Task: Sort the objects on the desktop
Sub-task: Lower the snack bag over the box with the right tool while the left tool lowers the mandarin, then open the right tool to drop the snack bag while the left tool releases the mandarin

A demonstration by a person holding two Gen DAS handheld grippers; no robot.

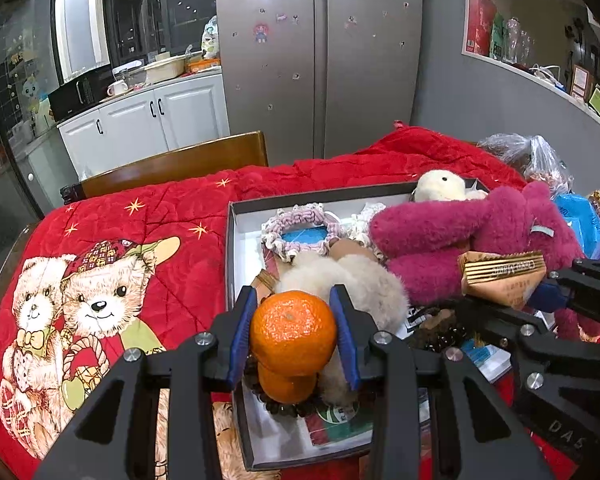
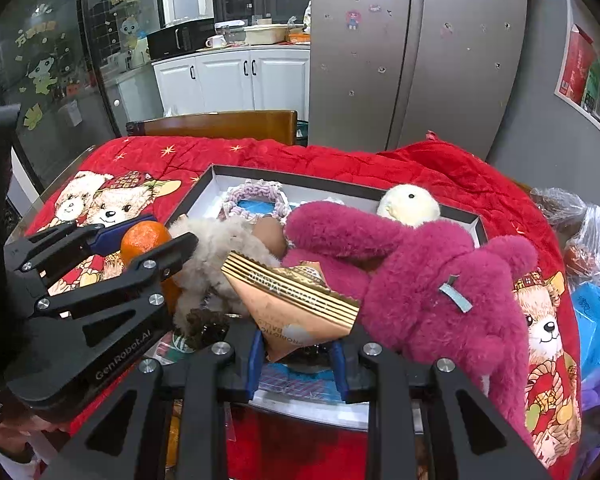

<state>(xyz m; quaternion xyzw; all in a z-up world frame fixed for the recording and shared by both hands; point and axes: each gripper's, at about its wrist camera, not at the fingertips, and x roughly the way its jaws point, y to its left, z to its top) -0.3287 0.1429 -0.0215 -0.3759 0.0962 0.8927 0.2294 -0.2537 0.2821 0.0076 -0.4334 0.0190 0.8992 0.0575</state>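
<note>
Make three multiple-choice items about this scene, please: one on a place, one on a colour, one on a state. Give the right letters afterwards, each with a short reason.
1. Where does the pale yellow chick toy lie?
A. at the far end of the box
B. on the chair
C. on the counter

2. What colour is the big plush toy?
A. green
B. magenta
C. black

3. What is the left hand-held gripper doing?
A. standing open and empty
B. gripping an orange
C. gripping a cup

Answers:
1. A: the chick sits against the far wall of the box.
2. B: its fur is deep pink all over.
3. B: the orange sits between both blue pads, which press on its sides.
</note>
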